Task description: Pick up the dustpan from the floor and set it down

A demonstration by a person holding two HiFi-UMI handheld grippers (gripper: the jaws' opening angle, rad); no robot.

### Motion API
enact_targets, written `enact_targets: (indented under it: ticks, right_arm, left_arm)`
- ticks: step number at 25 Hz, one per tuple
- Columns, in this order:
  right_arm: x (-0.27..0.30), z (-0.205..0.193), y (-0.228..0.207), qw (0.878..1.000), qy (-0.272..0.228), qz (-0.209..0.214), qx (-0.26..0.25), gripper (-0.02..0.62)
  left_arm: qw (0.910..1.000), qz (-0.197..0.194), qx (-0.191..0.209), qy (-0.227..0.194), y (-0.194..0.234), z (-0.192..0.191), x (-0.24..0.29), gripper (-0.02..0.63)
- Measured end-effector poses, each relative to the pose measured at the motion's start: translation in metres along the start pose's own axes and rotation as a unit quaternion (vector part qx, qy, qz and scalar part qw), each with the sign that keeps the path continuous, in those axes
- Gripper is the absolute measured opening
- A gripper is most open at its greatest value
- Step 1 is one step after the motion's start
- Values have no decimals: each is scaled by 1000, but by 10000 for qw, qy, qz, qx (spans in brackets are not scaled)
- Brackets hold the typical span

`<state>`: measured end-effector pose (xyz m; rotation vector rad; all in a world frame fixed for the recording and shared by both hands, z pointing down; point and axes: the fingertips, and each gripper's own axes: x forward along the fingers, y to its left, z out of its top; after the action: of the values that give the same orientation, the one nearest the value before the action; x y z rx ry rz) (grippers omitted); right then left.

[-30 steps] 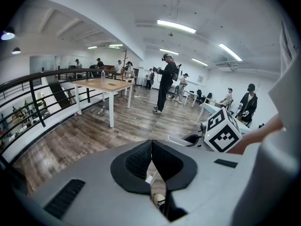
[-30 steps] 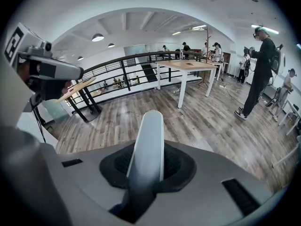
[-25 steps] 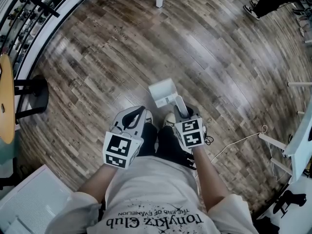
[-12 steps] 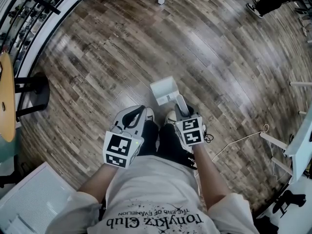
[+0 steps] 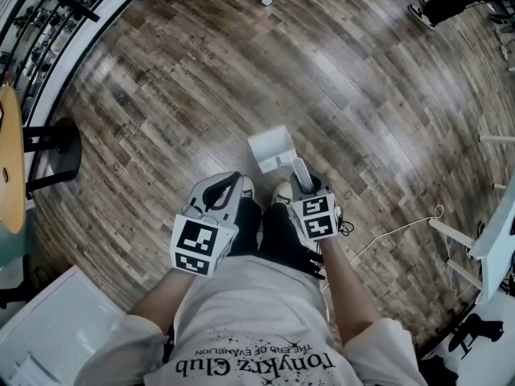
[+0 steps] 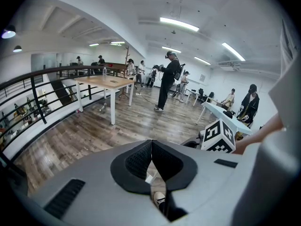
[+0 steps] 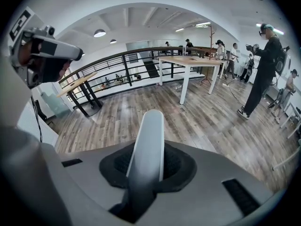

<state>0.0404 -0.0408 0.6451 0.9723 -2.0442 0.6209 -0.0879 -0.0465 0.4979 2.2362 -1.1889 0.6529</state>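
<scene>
The white dustpan [image 5: 269, 149] hangs low over the wooden floor just ahead of my shoes; I cannot tell whether it touches the floor. Its long grey-white handle [image 5: 302, 174] runs back into my right gripper [image 5: 305, 186], which is shut on it. In the right gripper view the handle [image 7: 146, 140] rises straight up between the black pads, and the pan itself is hidden. My left gripper [image 5: 229, 186] is beside it on the left, shut with nothing in it; its pads [image 6: 141, 160] meet at the tips.
A black stool base [image 5: 56, 155] and a round wooden tabletop [image 5: 10, 159] stand at the left by the railing. A white panel [image 5: 48, 328] lies at lower left. A white cable [image 5: 394, 232] and white furniture [image 5: 495, 232] are at right. Another person's shoe [image 5: 420, 14] is far right.
The right gripper has sunk a little with the dustpan still held. The left gripper has kept still.
</scene>
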Motion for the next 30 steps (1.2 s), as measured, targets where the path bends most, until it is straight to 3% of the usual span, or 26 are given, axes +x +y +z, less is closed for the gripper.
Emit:
enact_targets:
  ticks: [10, 19, 30]
  right_arm:
    - [-2, -16, -3, 9994, 332, -24, -118, 94]
    - [-1, -25, 2, 9977, 625, 249, -80, 94]
    - [-8, -20, 3, 9978, 585, 312, -74, 184]
  left_arm:
    - [10000, -54, -25, -26, -2, 6, 7, 23]
    - [10000, -59, -21, -15, -3, 5, 9, 23]
    - [9999, -89, -45, -49, -10, 7, 5, 23]
